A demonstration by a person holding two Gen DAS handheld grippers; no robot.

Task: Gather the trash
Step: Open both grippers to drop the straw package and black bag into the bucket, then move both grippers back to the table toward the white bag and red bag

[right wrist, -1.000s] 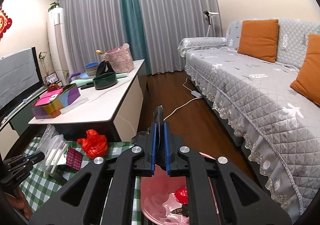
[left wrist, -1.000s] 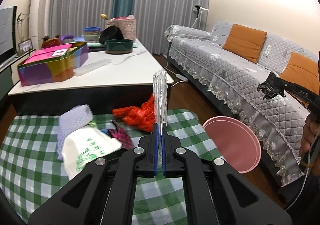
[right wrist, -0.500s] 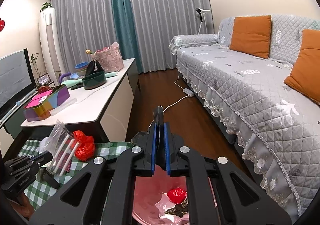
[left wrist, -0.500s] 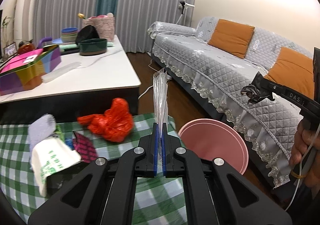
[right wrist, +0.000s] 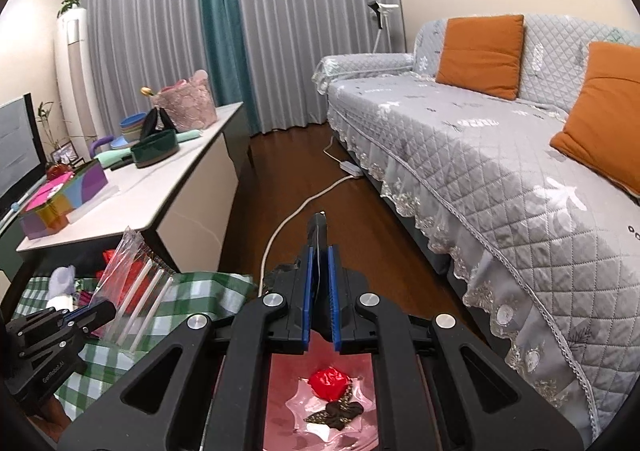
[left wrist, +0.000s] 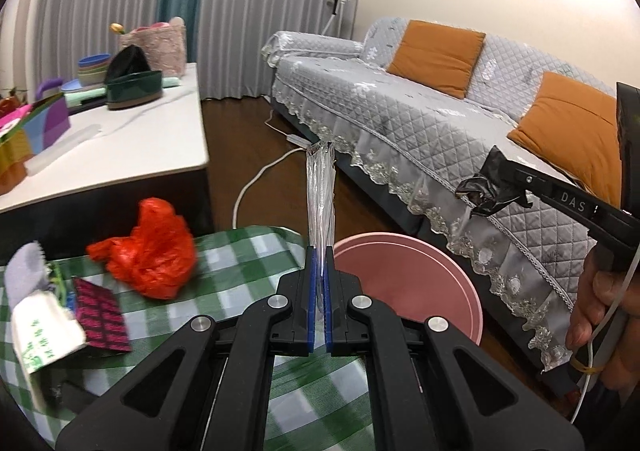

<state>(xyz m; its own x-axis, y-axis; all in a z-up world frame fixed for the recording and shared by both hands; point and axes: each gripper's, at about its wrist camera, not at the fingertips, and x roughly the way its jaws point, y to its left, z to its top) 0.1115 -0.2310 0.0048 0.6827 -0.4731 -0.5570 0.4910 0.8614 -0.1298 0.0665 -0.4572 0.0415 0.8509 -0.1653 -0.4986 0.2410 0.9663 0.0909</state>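
Your left gripper clamps a clear straw packet standing up from its jaws. Your right gripper pinches a black wrapper; the pink bin sits below them.

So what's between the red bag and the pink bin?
In the left wrist view, the left gripper holds a clear straw packet upright between the red bag and the pink bin.

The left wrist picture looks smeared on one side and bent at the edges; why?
Left wrist view: motion blur smears the white bag and red bag at left; the fisheye lens curves the sofa. Right wrist view: sharper, with the same curving and dark corners.
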